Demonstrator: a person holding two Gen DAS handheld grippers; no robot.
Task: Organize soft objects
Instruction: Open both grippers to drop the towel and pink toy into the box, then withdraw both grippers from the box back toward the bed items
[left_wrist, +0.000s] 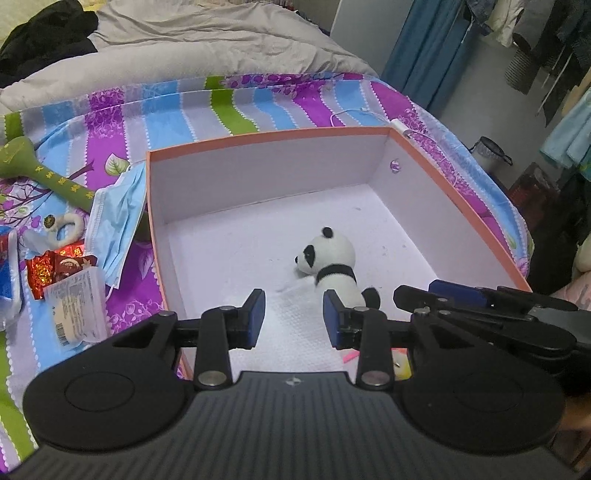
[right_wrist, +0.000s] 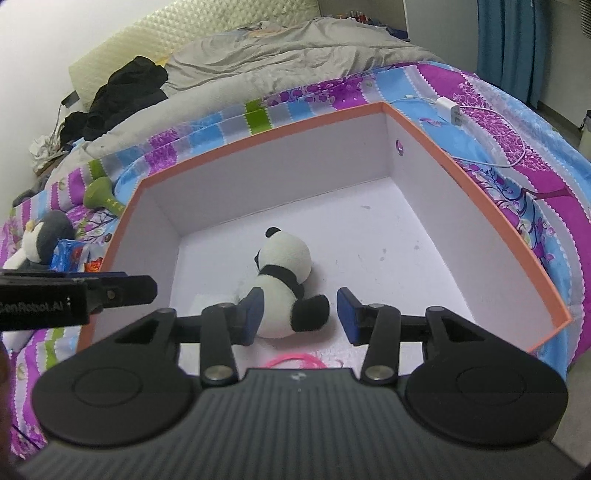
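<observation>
**Panda toy lies in the box, both tongs let go**

A big box (left_wrist: 448, 206) with an orange rim and white inside sits on a bed with a striped sheet (left_wrist: 162, 110) of purple, blue and green. A small panda toy (left_wrist: 334, 264) lies on its side on the floor of the box. Part of it rests on a white paper towel (left_wrist: 291, 325).

The left tongs (left_wrist: 293, 319) hang over the near part of the box. Their blue pads stand apart and nothing is between them. The panda's back end is just by the right-side pad, but the pads do not squeeze it.

The right tongs (right_wrist: 299, 315) are also over the box. The pads stand apart, with the panda's black foot and bottom between them. The pad on the left of the picture is right up against the toy, and the other pad is clear of it. So the toy is not gripped.

A pink string (right_wrist: 295, 360) lies in the box near the right tongs.

Outside the box, on the sheet, are a blue face mask (left_wrist: 116, 218), a green bottle-shaped thing (left_wrist: 44, 170), some snack packets (left_wrist: 66, 280) and a grey and white penguin toy (right_wrist: 40, 240). A white charger (right_wrist: 448, 109) with its cable lies past the far corner. A grey blanket (right_wrist: 288, 55) and black clothes (right_wrist: 125, 96) lie farther up the bed.
</observation>
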